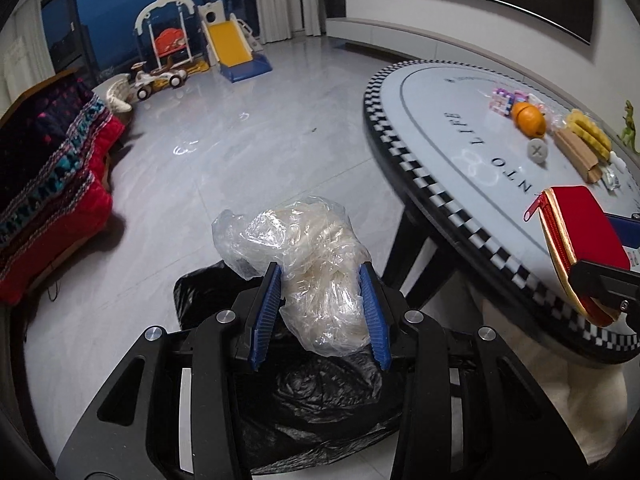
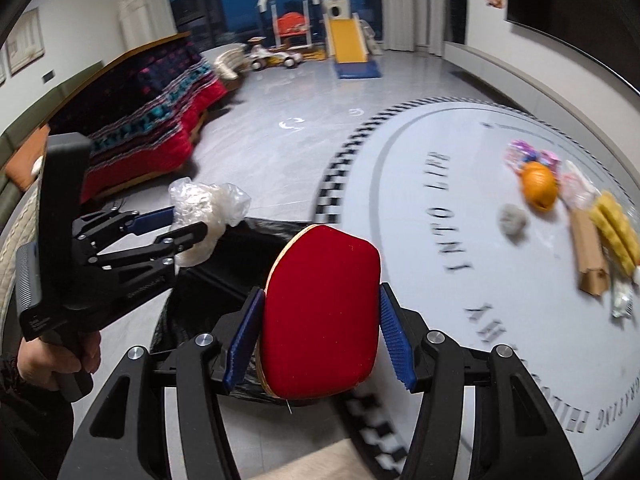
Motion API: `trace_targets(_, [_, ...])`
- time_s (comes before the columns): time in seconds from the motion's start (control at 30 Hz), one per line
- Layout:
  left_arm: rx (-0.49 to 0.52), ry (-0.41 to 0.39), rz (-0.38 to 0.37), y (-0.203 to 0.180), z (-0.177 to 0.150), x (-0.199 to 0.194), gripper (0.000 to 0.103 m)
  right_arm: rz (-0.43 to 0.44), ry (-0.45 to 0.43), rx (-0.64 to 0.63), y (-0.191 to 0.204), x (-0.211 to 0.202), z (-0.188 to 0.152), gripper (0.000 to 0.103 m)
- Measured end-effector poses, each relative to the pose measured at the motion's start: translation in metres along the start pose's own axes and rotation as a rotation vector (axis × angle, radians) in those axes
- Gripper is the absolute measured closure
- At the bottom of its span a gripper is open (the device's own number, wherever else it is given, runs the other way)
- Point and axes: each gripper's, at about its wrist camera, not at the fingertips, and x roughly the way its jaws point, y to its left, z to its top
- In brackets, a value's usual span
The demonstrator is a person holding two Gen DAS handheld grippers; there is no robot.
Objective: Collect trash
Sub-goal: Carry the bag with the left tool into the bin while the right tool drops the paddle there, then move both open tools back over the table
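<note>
Meanwhile, the left gripper [image 1: 320, 308] clenches a crumpled clear plastic wad [image 1: 312, 276] above the open black trash bag [image 1: 320, 408], apparently for dropping, while the right gripper [image 2: 320, 340] grasps a red pouch [image 2: 322, 312] at the tabletop [image 2: 432, 280] edge.

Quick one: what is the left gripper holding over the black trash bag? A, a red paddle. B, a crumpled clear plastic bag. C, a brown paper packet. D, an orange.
B: the left gripper is clamped on the crumpled clear plastic bag above the black trash bag; the red paddle is in the right gripper.
</note>
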Motion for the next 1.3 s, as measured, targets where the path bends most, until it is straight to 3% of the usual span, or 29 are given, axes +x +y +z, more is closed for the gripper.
trace_targets(0.17, [-0.06, 0.052, 0.037, 0.028, -0.019, 0.012, 0.063, 0.062, 0.029, -0.076, 0.045, 0.018, 0.002, 0.045])
trace_targets(0.23, [-0.084, 0.072, 0.048, 0.039, -0.028, 0.015, 0.056, 0.106, 0.055, -0.095, 0.06, 0.028, 0.002, 0.044])
trace_targets(0.3, [-0.112, 0.085, 0.072, 0.051, -0.037, 0.019, 0.039, 0.156, 0.093, -0.095, 0.069, 0.039, 0.0, 0.041])
trace_targets(0.37, [-0.123, 0.091, 0.104, 0.058, -0.043, 0.021, 0.013, 0.177, 0.129, -0.088, 0.075, 0.049, -0.003, 0.039])
trace_targets(0.4, [-0.125, 0.091, 0.115, 0.061, -0.045, 0.021, 0.01, 0.176, 0.14, -0.088, 0.077, 0.054, -0.005, 0.039])
trace_targets(0.57, [-0.145, 0.112, 0.139, 0.069, -0.05, 0.025, 0.006, 0.164, 0.16, -0.098, 0.081, 0.062, -0.011, 0.035])
trace_targets(0.87, [-0.135, 0.097, 0.108, 0.058, -0.04, 0.021, 0.006, 0.142, 0.108, -0.07, 0.066, 0.047, -0.009, 0.035])
trace_targets(1.3, [-0.034, -0.03, -0.068, -0.013, 0.019, -0.003, 0.006, -0.054, -0.043, 0.123, -0.024, -0.011, 0.0, 0.031])
